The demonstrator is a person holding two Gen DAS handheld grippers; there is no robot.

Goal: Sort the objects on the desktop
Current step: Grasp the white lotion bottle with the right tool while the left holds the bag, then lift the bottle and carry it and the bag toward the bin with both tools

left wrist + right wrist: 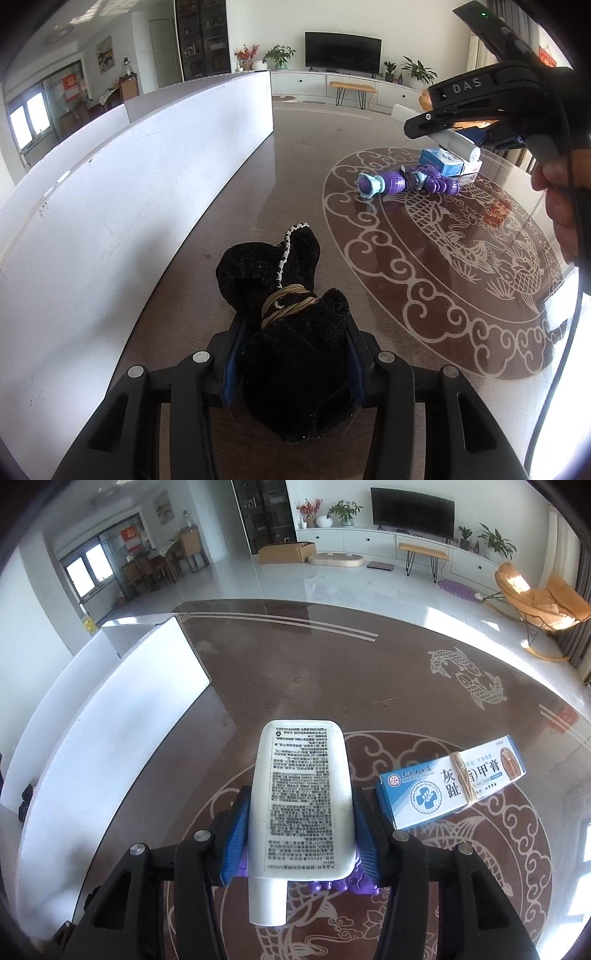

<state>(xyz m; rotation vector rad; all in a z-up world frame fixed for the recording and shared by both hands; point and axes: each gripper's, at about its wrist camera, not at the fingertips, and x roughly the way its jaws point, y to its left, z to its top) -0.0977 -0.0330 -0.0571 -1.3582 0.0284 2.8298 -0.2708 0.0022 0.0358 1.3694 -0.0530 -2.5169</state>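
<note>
Living room, daylit. Landmark: black flat television (412, 511) against the far white wall.
- Below it: long white low cabinet (369, 541) with dark knobs.
- In front of the cabinet, under the television: wooden bench (423, 550) on black hairpin legs.
- Left of the television: potted plants (345, 511), red flowers (308, 507), then a tall dark glass-door cabinet (264, 515).
- Right of it: more green plants (496, 541); nearer, an orange rocking chair (539, 598).
- Floor (295, 579): glossy white tile, strong glare; open cardboard box (286, 552) left of the bench.
- Far left: dining chairs beside a bright window (86, 572).
- Foreground: brown glass-topped table (295, 664) with pale fish and cloud ornament; white partition board (110, 701) at its left.
</note>
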